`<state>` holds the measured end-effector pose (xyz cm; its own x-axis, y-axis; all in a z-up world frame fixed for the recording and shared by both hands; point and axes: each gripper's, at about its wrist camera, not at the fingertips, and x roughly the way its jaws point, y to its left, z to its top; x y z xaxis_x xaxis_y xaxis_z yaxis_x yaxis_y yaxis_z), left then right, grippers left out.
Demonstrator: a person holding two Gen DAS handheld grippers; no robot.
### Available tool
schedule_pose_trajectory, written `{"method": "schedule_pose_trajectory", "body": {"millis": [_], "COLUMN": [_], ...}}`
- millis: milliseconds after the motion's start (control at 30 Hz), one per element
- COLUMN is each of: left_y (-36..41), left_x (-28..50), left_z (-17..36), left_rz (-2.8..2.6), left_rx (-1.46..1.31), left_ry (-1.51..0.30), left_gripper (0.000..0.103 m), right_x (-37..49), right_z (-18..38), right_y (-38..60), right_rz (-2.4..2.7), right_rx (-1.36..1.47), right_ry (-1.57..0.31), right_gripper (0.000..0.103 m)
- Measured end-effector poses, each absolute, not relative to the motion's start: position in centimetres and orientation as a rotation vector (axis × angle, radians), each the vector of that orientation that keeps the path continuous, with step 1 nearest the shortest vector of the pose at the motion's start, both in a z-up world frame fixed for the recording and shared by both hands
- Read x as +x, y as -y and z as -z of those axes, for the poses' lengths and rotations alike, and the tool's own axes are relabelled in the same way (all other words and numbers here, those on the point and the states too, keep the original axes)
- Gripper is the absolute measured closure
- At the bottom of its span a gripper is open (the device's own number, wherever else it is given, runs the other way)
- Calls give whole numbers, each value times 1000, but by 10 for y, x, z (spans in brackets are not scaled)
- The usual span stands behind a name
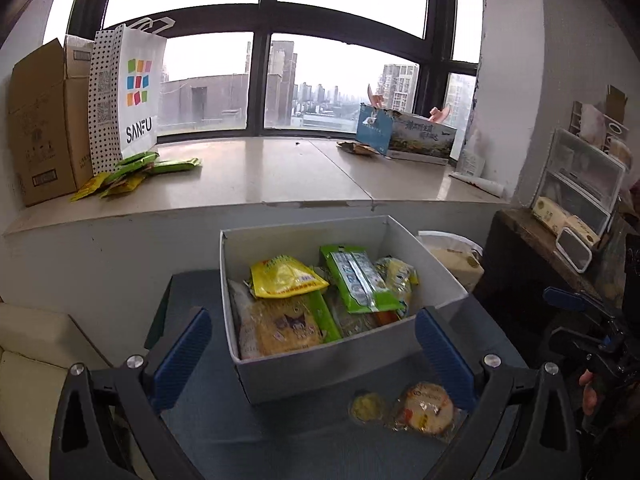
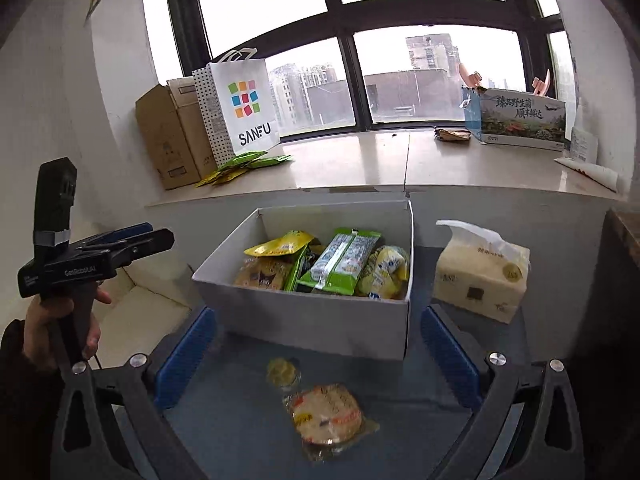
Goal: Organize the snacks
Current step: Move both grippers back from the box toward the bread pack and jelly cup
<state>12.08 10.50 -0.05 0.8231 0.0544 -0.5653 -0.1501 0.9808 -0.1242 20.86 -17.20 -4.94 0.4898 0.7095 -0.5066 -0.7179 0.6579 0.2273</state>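
Observation:
A white open box (image 1: 320,372) (image 2: 320,320) sits on a dark blue surface and holds several snack packets: a yellow one (image 1: 286,276), a green one (image 1: 356,280) (image 2: 344,258) and a Kuromi one (image 1: 288,326). In front of the box lie a round wrapped rice cracker (image 1: 428,408) (image 2: 326,414) and a small yellow wrapped snack (image 1: 368,406) (image 2: 283,372). My left gripper (image 1: 314,348) is open and empty, its fingers either side of the box front. My right gripper (image 2: 318,354) is open and empty above the two loose snacks. The left gripper shows in the right wrist view (image 2: 132,242).
A windowsill (image 1: 280,176) carries cardboard boxes (image 1: 40,128), a SANFU paper bag (image 1: 132,92), green and yellow snack packets (image 1: 140,172) (image 2: 244,164) and a printed carton (image 1: 412,132). A tissue pack (image 2: 480,276) stands right of the box. Shelving (image 1: 576,184) stands at the right.

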Motion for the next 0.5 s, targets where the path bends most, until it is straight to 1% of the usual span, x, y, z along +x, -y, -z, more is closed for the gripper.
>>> {"method": "schedule_pose_trajectory", "body": {"millis": [133,233,500], "left_y": [-85,-72,-59], "left_x": [90,70,31], "left_z": [17,30,58], "left_rz": [-39,6,32], "left_rx": [-204,-246,-331], "left_ry": [-603,-620,-664], "left_gripper": [0,0,0], "right_x": [182,170,141], "right_z": [63,74,107], "right_y": [202,221,259], "right_rz": [-865,-897,-864], "right_rx": [4,87,160], "right_ry": [-620,-670,-705], "right_gripper": [0,0,0]}}
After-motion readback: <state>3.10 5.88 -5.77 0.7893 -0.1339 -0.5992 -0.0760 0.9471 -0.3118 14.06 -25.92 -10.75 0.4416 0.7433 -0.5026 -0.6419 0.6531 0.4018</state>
